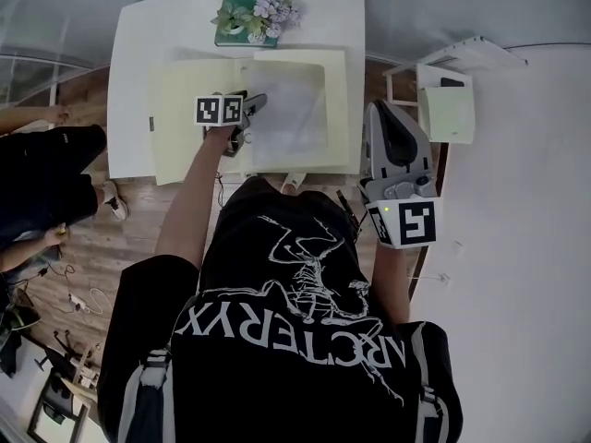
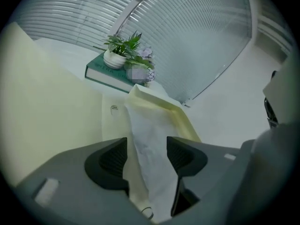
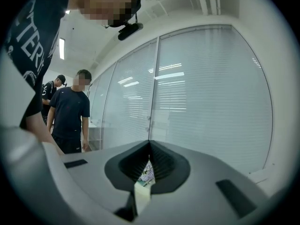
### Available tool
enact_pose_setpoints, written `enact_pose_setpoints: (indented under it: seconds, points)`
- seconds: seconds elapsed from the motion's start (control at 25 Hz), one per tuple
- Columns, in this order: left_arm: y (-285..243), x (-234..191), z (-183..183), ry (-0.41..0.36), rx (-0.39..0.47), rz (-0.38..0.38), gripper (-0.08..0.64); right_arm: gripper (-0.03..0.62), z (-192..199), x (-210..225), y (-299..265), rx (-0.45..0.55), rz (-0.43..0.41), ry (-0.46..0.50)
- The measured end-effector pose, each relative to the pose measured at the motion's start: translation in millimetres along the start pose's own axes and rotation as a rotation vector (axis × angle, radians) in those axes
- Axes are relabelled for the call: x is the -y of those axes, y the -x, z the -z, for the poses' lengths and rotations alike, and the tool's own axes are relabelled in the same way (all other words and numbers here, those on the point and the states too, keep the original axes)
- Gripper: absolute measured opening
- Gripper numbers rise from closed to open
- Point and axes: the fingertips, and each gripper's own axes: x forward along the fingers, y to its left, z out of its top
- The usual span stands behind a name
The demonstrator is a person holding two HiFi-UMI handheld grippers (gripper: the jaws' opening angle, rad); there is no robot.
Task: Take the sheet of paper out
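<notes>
- The left tongs (image 1: 251, 107) stood open at the near edge of the smooth white desk (image 1: 134, 44), their ribbed dark pads (image 2: 112, 161) apart.
- A thin, whitish, faintly creased sheet of paper (image 2: 151, 142) rose between them, beside a flap of the matte pale-yellow folder (image 1: 180, 118) lying open.
- The right tongs (image 1: 382, 111) were closed and empty, off the desk's right edge.
- A green book (image 2: 101, 72) lay at the far edge.
</notes>
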Motion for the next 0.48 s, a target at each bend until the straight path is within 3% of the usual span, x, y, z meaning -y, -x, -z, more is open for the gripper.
enact_pose_setpoints:
  seconds: [0.16,0.28,0.44,0.48]
  points:
    - [-10,3,-4,0.058,-0.002,0.054,0.262,0.012,-4,-7,-3,-0.005,-0.005,0.011]
    - [-20,9,-4,0.045,-0.031,0.08,0.24,0.012,-4,-9,-2,-0.012,0.004,0.02]
    - [-22,9,-3,0.02,-0.025,0.067,0.029,0.012,-3,-8,1,-0.02,0.024,0.023]
    - [-21,9,-2,0.01,-0.027,0.066,0.02,0.012,-3,-6,3,-0.021,0.029,0.023]
